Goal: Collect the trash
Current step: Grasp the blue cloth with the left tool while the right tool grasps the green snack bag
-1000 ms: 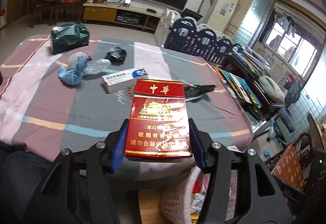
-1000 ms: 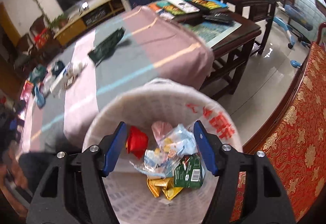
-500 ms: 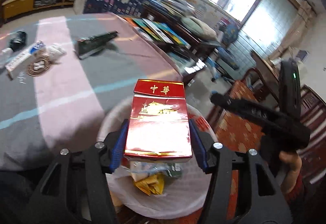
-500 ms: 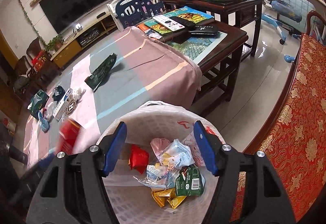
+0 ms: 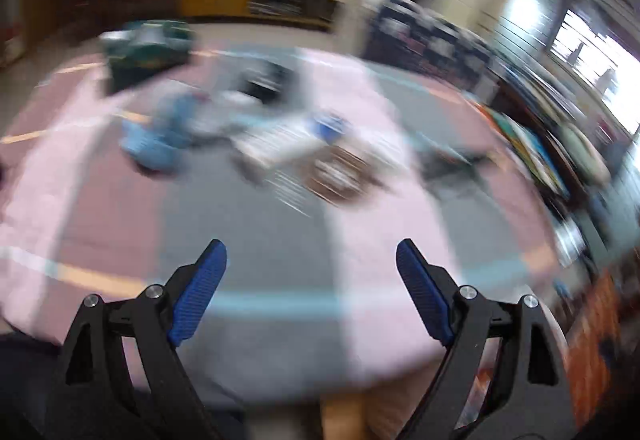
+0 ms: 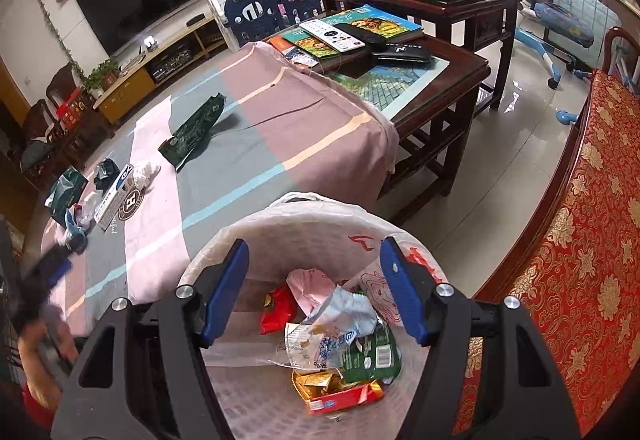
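Bench [image 6: 256, 111] under a striped pink-grey cloth takes up most of both views; everything below is placed relative to it. White lined waste basket [image 6: 280, 228] sits off its near edge, already holding wrappers and a red carton [image 6: 344, 398] at the bottom. Trash not yet collected lies on the bench's far-left part: dark green foil bag [image 6: 194, 129] alone mid-bench, then a cluster of white-blue box [image 6: 114, 195], round brown coaster-like disc [image 6: 130, 201], black crumpled bag [image 6: 106, 169], blue rag [image 6: 76, 236].

Right claw [image 6: 314, 292] hangs over the basket, jaws apart, nothing between them. Left claw [image 5: 312, 292] is over the bench's near edge, jaws opening, empty; that view is badly motion-blurred.

Risks, my read: cluster items touch, so a fast left grab may catch two or shove the box away. The flat disc offers little for the pads to bite. The basket's loose liner could snag the right claw.
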Tool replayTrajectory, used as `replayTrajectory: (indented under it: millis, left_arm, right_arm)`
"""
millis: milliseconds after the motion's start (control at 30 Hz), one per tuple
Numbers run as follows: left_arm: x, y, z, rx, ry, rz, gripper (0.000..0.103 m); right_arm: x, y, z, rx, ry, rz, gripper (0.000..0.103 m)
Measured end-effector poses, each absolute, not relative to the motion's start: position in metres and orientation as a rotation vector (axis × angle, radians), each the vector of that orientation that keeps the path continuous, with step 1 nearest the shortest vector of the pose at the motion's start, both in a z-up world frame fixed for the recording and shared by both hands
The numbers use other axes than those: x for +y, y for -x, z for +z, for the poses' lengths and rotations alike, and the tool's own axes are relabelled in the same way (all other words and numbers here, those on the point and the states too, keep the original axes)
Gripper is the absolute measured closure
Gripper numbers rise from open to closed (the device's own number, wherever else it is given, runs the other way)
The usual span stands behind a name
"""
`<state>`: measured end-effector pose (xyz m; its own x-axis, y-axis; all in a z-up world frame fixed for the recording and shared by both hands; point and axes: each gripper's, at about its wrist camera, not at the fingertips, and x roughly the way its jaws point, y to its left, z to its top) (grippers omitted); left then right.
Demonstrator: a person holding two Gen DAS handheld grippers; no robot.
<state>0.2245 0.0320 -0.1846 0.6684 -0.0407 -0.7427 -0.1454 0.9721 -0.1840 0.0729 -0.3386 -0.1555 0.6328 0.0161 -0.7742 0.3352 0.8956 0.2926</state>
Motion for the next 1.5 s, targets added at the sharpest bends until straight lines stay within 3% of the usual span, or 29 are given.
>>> replayTrajectory:
  millis: [167, 333, 400, 433, 567, 767, 933, 1033, 1100, 1300, 1333, 1367, 1500]
  left_arm:
    - [0.119, -0.286, -0.198, 0.807, 0.276, 0.3, 0.016]
    - [0.134, -0.319, -0.218, 0.869, 0.265, 0.285, 0.017]
    - [0.129, -0.325, -0.22, 0.868, 0.199, 0.274, 0.041]
    - [0.124, -0.327, -0.221, 0.881, 0.171, 0.266, 0.063]
    - [0.12, -0.313, -0.217, 0.879, 0.136, 0.269, 0.087]
    - [0.086, -0.241, -0.199, 0.793, 0.241, 0.227, 0.089]
    - [0.071, -0.203, -0.199, 0.79, 0.333, 0.122, 0.089]
    - [0.073, -0.198, -0.196, 0.763, 0.359, 0.099, 0.089]
    - [0.074, -0.196, -0.198, 0.771, 0.387, 0.077, 0.089]
    - [0.075, -0.201, -0.208, 0.794, 0.42, 0.043, 0.089]
    - [0.075, -0.203, -0.21, 0.802, 0.418, 0.045, 0.089]
    - [0.073, -0.204, -0.211, 0.808, 0.414, 0.046, 0.089]
    - [0.072, -0.205, -0.213, 0.812, 0.409, 0.048, 0.089]
  right_arm:
    - [-0.332, -0.084, -0.163, 0.9, -0.435, -0.193, 0.036]
    - [-0.323, -0.1, -0.176, 0.952, -0.451, -0.182, 0.036]
    - [-0.318, -0.104, -0.177, 0.958, -0.454, -0.169, 0.036]
    - [-0.315, -0.106, -0.177, 0.956, -0.454, -0.162, 0.036]
    - [-0.305, -0.11, -0.172, 0.937, -0.454, -0.142, 0.036]
    - [-0.275, -0.149, -0.163, 0.952, -0.485, -0.054, 0.036]
    - [-0.216, -0.223, -0.148, 0.894, -0.35, 0.008, 0.036]
    - [-0.2, -0.274, -0.159, 0.904, -0.43, 0.01, 0.036]
    - [-0.198, -0.304, -0.169, 0.906, -0.497, -0.021, 0.028]
    - [-0.212, -0.368, -0.214, 1.034, -0.611, -0.214, 0.027]
    - [-0.216, -0.369, -0.22, 1.044, -0.646, -0.218, 0.033]
    - [-0.217, -0.37, -0.223, 1.049, -0.663, -0.212, 0.049]
    - [-0.218, -0.359, -0.224, 1.061, -0.643, -0.116, 0.078]
